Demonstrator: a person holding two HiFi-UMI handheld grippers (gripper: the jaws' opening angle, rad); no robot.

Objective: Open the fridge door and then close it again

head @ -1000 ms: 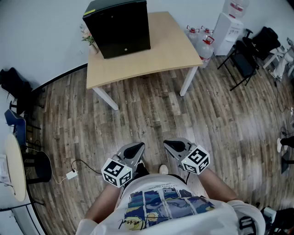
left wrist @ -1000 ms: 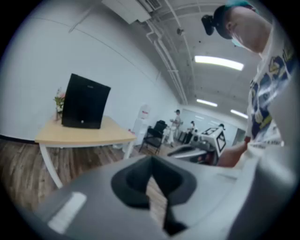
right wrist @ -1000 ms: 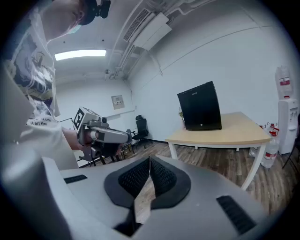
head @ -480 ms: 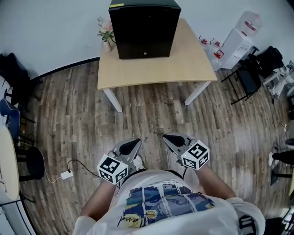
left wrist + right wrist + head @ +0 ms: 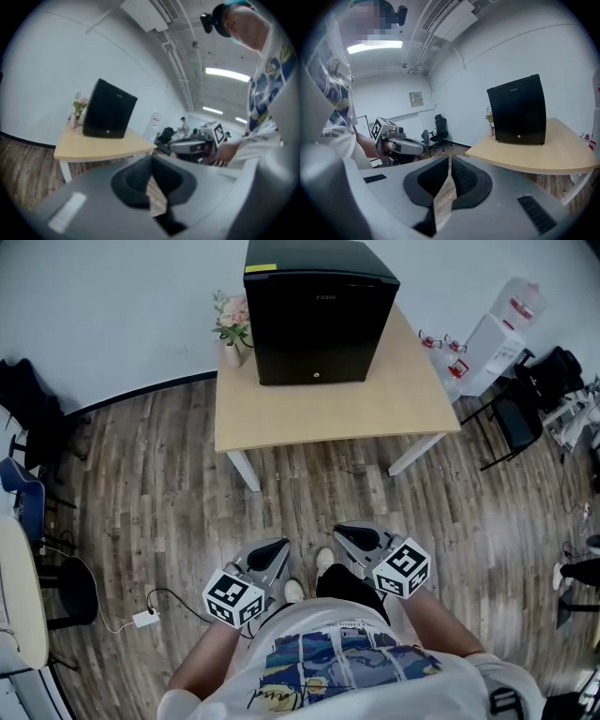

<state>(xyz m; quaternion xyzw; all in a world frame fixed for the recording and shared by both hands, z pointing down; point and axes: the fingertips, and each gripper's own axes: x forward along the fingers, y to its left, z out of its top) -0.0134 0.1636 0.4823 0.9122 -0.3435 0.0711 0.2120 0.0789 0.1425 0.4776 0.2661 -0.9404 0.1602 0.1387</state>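
Observation:
A black mini fridge (image 5: 319,315) stands with its door closed at the back of a light wooden table (image 5: 375,413); it also shows in the left gripper view (image 5: 108,116) and the right gripper view (image 5: 519,112). Both grippers are held low, close to the person's body and well short of the table. My left gripper (image 5: 277,547) has its jaws shut with nothing between them, as the left gripper view (image 5: 151,161) confirms. My right gripper (image 5: 346,533) is likewise shut and empty (image 5: 449,162). Each gripper appears in the other's view.
A vase of pink flowers (image 5: 231,326) stands on the table left of the fridge. A water dispenser (image 5: 497,329) and black chairs (image 5: 530,404) are at the right. A cable with a charger (image 5: 145,618) lies on the wood floor at the left, near a dark chair (image 5: 61,592).
The table and fridge have shifted rightward and lower in the head view and look nearer as the person steps toward them. Both grippers stay shut near the body.

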